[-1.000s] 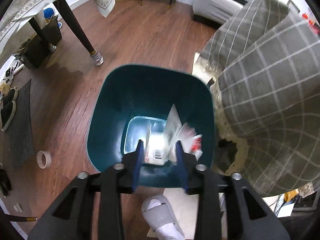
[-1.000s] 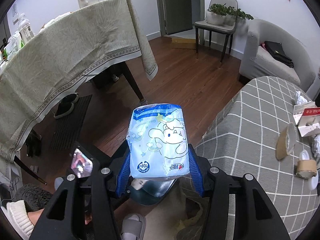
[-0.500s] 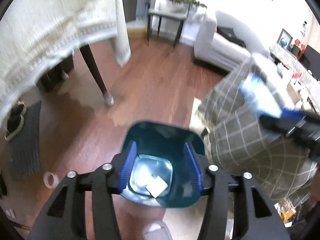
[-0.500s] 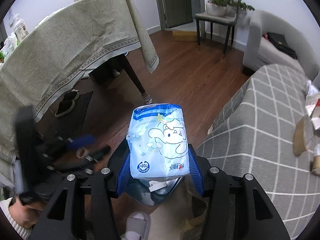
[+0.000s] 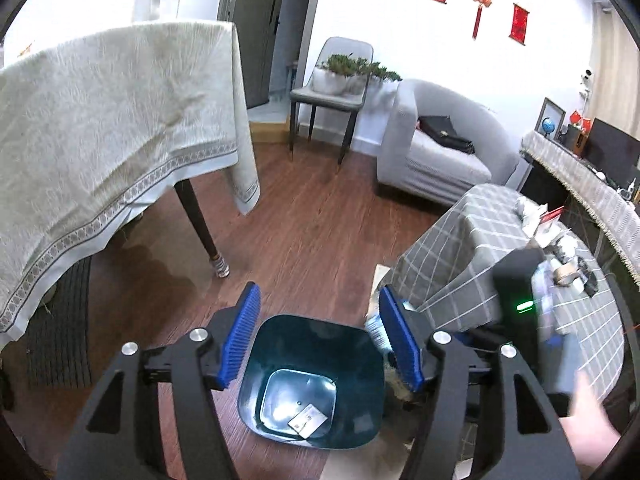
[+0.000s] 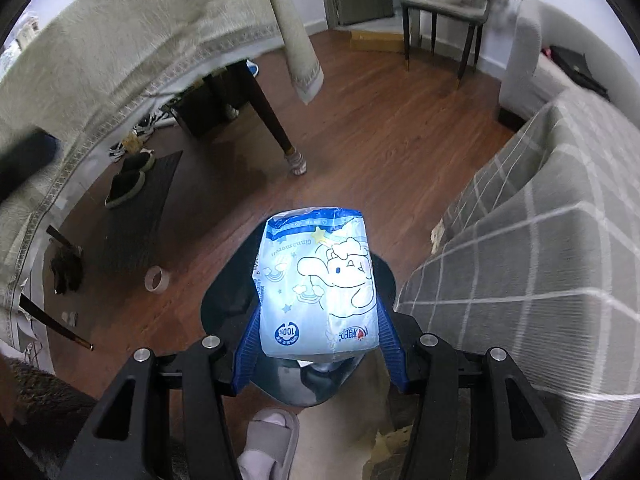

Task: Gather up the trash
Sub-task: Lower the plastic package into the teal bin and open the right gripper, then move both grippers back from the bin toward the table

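Two claws, left wrist view: left gripper (image 5: 320, 336) empty, jaws just been opening, bin (image 5: 312, 380) below between fingers, card (image 5: 307, 420) on its floor, right wrist view: right gripper (image 6: 318, 334) clamped on tissue pack (image 6: 318, 284), bin under it.

A pale blue tissue pack (image 6: 318, 284), printed with a cartoon figure, is clamped between the blue pads of the right gripper (image 6: 320, 344). A dark bin (image 6: 224, 304) is seen directly beneath it on the wooden floor (image 6: 360, 128). A checked grey cloth (image 6: 540, 240) is spread to the right, and a roll of tape (image 6: 157, 279) lies to the left.
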`<act>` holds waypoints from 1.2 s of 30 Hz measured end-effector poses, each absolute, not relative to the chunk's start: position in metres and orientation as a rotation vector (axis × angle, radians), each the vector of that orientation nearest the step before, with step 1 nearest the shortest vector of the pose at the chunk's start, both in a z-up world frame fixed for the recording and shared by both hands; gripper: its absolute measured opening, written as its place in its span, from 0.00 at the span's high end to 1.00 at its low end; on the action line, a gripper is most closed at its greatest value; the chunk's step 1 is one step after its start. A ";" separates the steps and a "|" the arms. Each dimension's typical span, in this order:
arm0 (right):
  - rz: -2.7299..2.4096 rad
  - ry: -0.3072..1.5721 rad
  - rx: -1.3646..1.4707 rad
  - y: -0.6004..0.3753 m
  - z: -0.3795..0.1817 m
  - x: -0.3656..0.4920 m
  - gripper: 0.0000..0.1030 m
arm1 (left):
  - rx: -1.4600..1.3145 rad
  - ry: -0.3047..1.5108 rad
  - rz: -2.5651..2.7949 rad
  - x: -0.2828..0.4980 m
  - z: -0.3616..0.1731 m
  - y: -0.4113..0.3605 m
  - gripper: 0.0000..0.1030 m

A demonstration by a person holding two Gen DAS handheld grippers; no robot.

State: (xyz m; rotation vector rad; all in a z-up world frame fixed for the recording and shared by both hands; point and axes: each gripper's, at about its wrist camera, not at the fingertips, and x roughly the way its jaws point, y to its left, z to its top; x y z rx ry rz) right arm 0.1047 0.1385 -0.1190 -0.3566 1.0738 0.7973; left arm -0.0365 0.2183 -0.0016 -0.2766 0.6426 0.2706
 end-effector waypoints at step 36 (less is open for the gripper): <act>0.936 0.970 -0.446 0.157 -0.106 0.081 0.34 | -0.295 0.452 0.139 -0.061 0.072 0.182 0.69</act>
